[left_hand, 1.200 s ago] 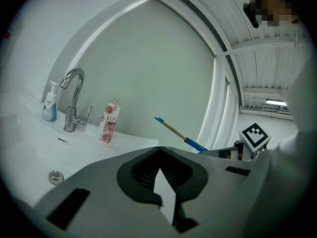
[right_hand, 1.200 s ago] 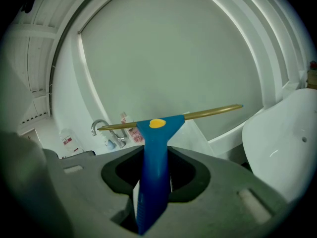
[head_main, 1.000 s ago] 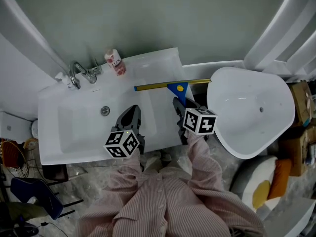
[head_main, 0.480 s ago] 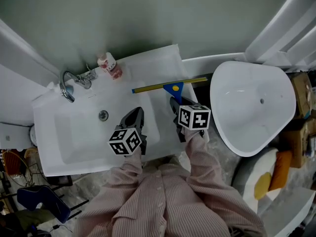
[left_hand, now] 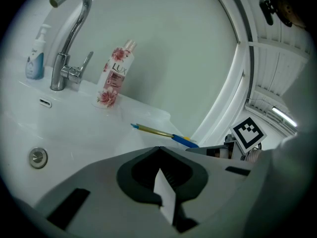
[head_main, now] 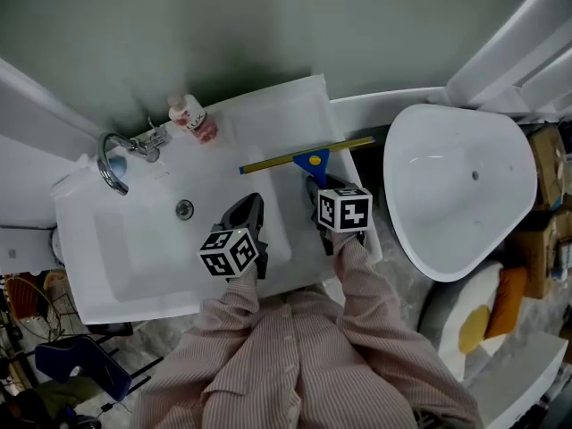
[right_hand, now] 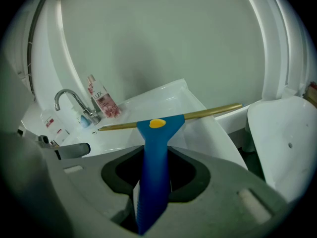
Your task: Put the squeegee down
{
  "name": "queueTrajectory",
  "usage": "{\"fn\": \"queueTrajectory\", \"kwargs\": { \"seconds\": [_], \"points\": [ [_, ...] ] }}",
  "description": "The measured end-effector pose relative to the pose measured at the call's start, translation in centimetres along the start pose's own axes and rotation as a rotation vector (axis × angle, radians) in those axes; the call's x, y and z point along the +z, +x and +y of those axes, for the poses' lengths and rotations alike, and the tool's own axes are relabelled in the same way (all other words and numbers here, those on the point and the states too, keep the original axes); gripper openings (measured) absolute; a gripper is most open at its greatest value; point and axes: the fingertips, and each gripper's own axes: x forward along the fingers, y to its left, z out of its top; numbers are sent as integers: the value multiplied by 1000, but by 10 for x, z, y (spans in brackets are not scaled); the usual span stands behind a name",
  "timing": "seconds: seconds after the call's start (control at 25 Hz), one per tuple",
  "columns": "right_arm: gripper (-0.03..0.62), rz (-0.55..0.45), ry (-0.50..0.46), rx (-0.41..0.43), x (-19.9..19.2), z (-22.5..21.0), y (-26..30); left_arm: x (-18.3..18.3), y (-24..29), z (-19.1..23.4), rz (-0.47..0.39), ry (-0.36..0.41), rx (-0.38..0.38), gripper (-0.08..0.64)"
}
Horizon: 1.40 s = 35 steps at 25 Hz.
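Right gripper [right_hand: 153, 182] first: you've got it clenched on the blue handle of the squeegee [right_hand: 157, 133], pads pressing either side, handle running straight up between the jaws to the yellow dot and the brass-coloured blade bar set crosswise on top. From the head view that gripper [head_main: 317, 190] holds the squeegee [head_main: 308, 157] over the right part of the washbasin [head_main: 98, 266] top, blade pointing away from you (whether its edge touches the white surface, I can't tell).

Your left gripper [left_hand: 163, 190] has its jaws drawn together with nothing between them; it [head_main: 248, 206] hangs over the bowl, just beside the right one.

Now the count. Two grippers, one squeegee. One washbasin with one drain [head_main: 184, 209]. One chrome tap [head_main: 112, 155] at the back left. Two bottles: a pink-flowered one [head_main: 192, 119] upright next to the tap, and a blue-and-white one [left_hand: 35, 58] on the tap's far side. One big white tub [head_main: 456, 195] off to the right, well apart from the squeegee.
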Motion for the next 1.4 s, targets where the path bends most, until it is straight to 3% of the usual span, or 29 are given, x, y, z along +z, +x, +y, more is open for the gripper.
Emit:
{"fn": "queueTrajectory", "kwargs": {
  "seconds": [0.92,1.4],
  "points": [
    [127,59,-162,-176,-12,-12,12,-12,7,4,41,-11,-2,2],
    [130,53,-173,-176,-12,-12,12,-10,2,0,27,-4,-4,2]
  ]
}}
